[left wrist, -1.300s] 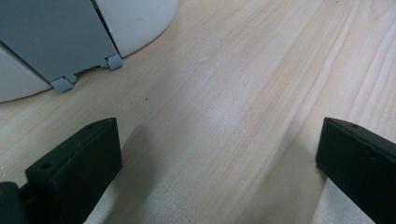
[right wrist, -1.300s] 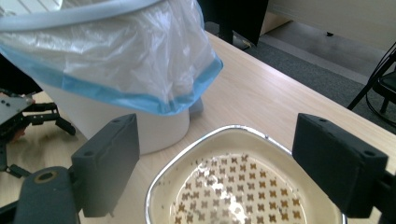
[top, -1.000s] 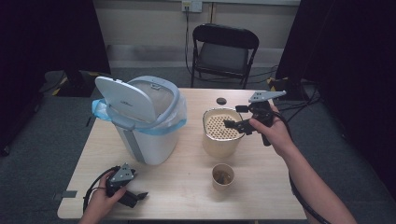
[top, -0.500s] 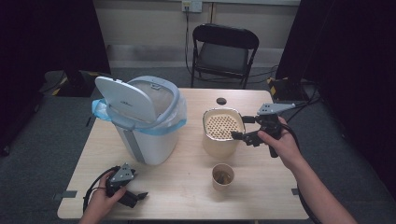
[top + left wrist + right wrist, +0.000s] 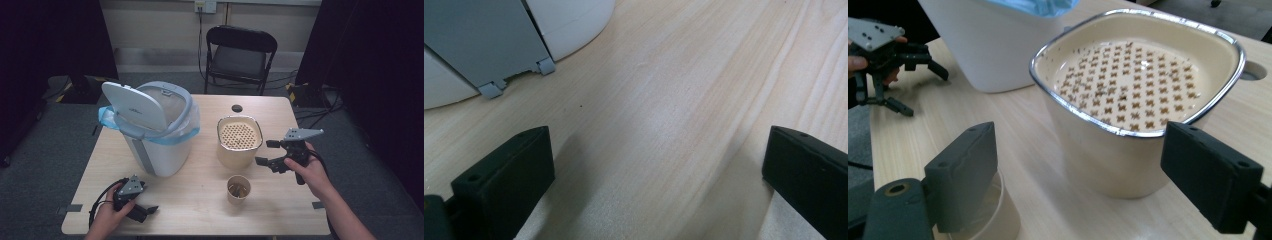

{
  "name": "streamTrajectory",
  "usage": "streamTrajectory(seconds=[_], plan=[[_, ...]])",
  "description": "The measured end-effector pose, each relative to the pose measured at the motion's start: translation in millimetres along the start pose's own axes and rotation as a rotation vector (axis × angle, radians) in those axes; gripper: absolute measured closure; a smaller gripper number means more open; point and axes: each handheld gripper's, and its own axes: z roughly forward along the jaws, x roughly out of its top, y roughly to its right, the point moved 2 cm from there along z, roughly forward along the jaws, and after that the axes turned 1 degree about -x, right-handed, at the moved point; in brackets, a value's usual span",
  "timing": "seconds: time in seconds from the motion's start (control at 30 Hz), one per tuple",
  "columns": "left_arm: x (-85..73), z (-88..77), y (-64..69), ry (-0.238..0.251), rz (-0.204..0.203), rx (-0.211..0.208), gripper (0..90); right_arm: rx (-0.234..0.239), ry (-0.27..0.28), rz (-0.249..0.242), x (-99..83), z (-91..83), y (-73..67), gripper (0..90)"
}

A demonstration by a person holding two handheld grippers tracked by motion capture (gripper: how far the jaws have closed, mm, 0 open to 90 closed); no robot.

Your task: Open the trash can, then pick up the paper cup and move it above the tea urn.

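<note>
Just left of the open, empty right tool (image 5: 268, 152) stands the cream strainer bowl (image 5: 239, 141).

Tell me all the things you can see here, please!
Bin: one, white with a grey lid up and a blue bag, table's left.
Strainer pot: one, cream, holes inside, table's middle.
Cup: one, cream, near edge, in front of the pot.
Table: one, light wood.
Chair: one, black, behind the table.
Left gripper: one, black, open, low at the near left corner.
Right gripper: one, black, open, right of the pot.
</note>
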Motion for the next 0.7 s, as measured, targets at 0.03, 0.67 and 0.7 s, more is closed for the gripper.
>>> streamTrajectory(seconds=[0.03,0.67,0.7], plan=[[0.0,0.0,0.0,0.0,0.0,0.0,0.0,0.0,0.0,0.0,0.0,0.0,0.0,14.4],[0.0,-0.5,0.3,-0.004,-0.001,0.006,0.0,0.054,-0.049,-0.021,-63.4,4.0,-15.0,14.4],[-0.2,-0.5,0.9,-0.004,-0.008,0.007,0.0,0.059,-0.056,-0.026,-66.3,4.5,-16.2,14.4]])
